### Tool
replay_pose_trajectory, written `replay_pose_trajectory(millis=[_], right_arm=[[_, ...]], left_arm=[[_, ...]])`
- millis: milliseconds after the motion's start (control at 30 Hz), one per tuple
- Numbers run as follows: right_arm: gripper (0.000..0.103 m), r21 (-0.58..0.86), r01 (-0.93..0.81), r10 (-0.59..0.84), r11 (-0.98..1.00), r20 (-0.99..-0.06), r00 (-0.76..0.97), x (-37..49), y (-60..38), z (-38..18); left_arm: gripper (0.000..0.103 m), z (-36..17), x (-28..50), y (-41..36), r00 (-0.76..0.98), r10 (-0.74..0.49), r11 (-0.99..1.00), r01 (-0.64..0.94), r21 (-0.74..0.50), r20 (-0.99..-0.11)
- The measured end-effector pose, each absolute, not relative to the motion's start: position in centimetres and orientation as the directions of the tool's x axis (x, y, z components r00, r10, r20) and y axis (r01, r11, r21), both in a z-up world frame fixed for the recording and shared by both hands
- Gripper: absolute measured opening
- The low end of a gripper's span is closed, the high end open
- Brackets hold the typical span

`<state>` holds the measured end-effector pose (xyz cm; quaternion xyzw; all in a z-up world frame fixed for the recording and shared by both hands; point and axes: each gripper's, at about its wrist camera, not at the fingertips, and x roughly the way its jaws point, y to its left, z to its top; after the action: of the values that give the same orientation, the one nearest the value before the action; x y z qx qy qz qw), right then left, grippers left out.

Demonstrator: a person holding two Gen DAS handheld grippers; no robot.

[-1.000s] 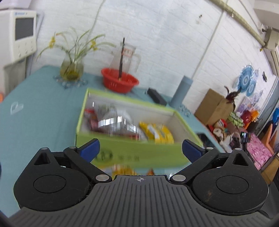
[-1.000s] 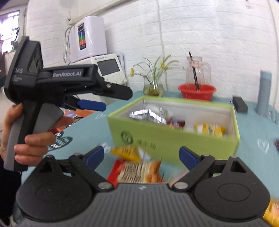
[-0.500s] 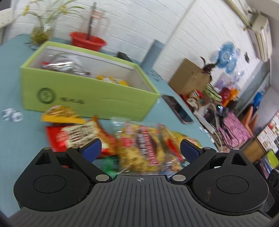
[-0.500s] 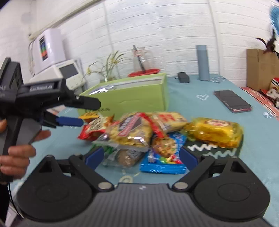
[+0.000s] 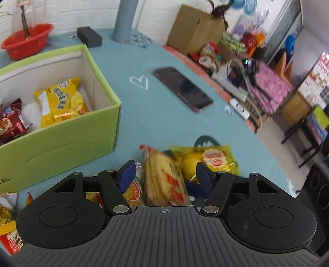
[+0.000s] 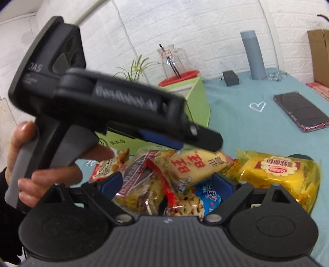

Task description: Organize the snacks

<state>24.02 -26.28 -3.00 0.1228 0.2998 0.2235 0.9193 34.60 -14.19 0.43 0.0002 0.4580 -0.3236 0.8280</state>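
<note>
A pile of snack packets lies on the teal table beside the green box [image 5: 61, 147]. My left gripper [image 5: 165, 175] hangs low over the pile and its jaws are closing. A pale yellow cracker packet with red characters [image 5: 164, 180] lies between them, and the pads stand clear of its sides. In the right wrist view a hand holds that left gripper [image 6: 185, 141] just above the same packet [image 6: 195, 166]. My right gripper [image 6: 167, 182] is open above the near side of the pile, holding nothing. The box holds a yellow packet [image 5: 59, 100] and others.
A yellow cake packet [image 6: 277, 170] and a blue packet [image 6: 209, 195] lie in the pile. A phone [image 5: 183, 88] lies on the cloth to the right. A red basket [image 5: 26, 39], black block [image 5: 89, 37] and grey cylinder [image 5: 123, 18] stand by the wall.
My left gripper swung from facing the green box to the right, sank over the pile, and its jaws narrowed around the cracker packet. My right gripper came closer to the pile.
</note>
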Motion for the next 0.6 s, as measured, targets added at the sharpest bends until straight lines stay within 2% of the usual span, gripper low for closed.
replay_pose_trajectory(millis=[67, 100, 133, 233, 333, 400, 600], right_arm=[[0.092, 0.355, -0.339, 0.483, 0.871, -0.495, 0.723, 24.1, -26.4, -3.0], [0.092, 0.359, -0.349, 0.492, 0.866, -0.484, 0.724, 23.8, -26.6, -2.8], [0.093, 0.358, -0.355, 0.496, 0.863, -0.475, 0.727, 23.4, -26.7, -2.8], [0.093, 0.317, -0.346, 0.466, 0.883, -0.507, 0.725, 22.4, -27.0, -3.1], [0.093, 0.274, -0.315, 0.416, 0.909, -0.537, 0.734, 20.9, -27.5, -3.9], [0.093, 0.293, -0.301, 0.418, 0.908, -0.558, 0.717, 20.5, -27.6, -4.4], [0.093, 0.267, -0.336, 0.429, 0.903, -0.568, 0.703, 20.6, -25.7, -4.7]], left_arm=[[0.037, 0.3, 34.2, -14.0, 0.369, -0.548, 0.787, 0.532, -0.313, -0.75], [0.038, 0.3, 33.6, -13.9, 0.347, -0.58, 0.763, 0.548, -0.342, -0.737], [0.044, 0.4, 32.9, -14.1, 0.344, -0.593, 0.749, 0.568, -0.342, -0.728], [0.049, 0.0, 31.1, -15.0, 0.331, -0.597, 0.729, 0.603, -0.323, -0.73], [0.049, -1.2, 29.8, -15.3, 0.317, -0.609, 0.721, 0.603, -0.34, -0.728], [0.05, -1.3, 28.8, -14.8, 0.381, -0.586, 0.747, 0.596, -0.295, -0.715], [0.049, -1.5, 28.0, -10.9, 0.472, -0.54, 0.808, 0.523, -0.272, -0.697]])
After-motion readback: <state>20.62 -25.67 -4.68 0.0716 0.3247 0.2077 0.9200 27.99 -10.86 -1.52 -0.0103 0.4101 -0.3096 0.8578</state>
